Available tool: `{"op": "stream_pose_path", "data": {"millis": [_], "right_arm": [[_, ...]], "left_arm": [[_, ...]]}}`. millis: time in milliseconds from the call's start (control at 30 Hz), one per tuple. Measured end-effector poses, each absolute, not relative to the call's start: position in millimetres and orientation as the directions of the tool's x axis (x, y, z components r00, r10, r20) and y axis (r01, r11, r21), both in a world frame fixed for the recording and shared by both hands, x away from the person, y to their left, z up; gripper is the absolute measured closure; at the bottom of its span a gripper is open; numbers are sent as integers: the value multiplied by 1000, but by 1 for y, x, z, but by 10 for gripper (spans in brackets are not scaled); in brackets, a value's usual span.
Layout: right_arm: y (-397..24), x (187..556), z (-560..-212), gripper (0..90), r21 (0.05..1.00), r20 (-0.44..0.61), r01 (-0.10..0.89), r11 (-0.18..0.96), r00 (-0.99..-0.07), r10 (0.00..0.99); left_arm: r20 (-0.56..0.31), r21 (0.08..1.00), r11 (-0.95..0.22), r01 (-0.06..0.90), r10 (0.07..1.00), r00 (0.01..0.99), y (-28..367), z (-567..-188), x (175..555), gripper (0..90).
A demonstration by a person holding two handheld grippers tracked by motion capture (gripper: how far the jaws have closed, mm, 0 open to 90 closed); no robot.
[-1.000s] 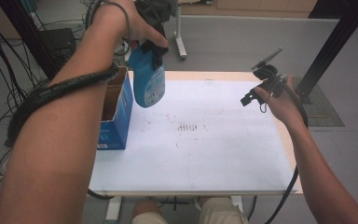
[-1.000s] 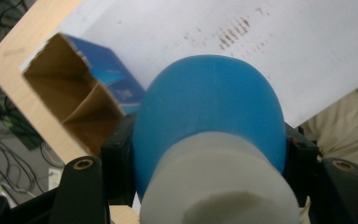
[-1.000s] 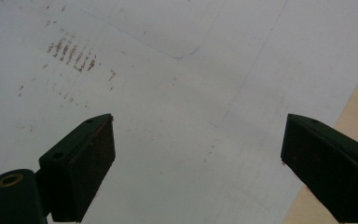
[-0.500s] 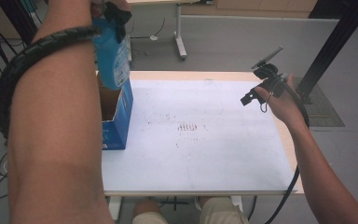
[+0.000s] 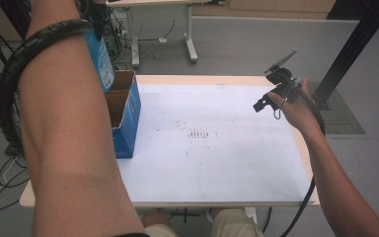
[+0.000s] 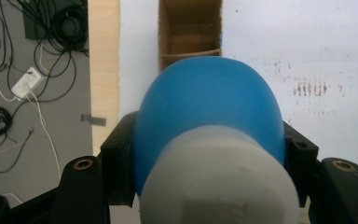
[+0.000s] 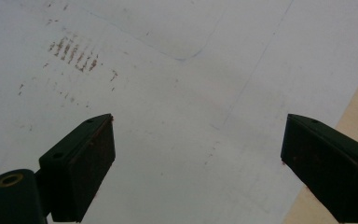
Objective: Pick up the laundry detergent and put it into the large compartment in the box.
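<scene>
Blue bottle (image 6: 207,107) sits clamped in your left gripper (image 6: 207,154), high above the open cardboard box (image 5: 126,116). Your right gripper (image 7: 198,163) hangs over the white table (image 5: 217,163), jaws wide apart, nothing between them

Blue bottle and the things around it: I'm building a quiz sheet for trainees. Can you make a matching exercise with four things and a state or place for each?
Things:
1. blue bottle
2. cardboard box
3. right tongs
4. white table cover

States or places:
a. jaws apart, nothing between them
b. clamped in the left tongs, above the box
c. bears small reddish-brown marks
d. open-topped, at the table's left edge

Pairs: 1-b, 2-d, 3-a, 4-c
</scene>
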State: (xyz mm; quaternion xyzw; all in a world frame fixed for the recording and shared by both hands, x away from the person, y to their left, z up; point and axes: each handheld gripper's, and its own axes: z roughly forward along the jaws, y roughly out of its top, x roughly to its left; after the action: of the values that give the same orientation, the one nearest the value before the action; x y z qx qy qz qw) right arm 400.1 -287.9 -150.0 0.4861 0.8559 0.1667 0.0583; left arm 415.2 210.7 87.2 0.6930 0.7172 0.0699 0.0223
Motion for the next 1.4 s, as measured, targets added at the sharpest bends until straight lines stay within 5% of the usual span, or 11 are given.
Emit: {"op": "stream_pose_path", "data": {"millis": [1400], "right_arm": [[-281, 404, -151, 104, 324, 63, 817, 477, -522, 851]], "left_arm": [[37, 90, 69, 994, 997, -73, 239, 6, 434, 379]]}}
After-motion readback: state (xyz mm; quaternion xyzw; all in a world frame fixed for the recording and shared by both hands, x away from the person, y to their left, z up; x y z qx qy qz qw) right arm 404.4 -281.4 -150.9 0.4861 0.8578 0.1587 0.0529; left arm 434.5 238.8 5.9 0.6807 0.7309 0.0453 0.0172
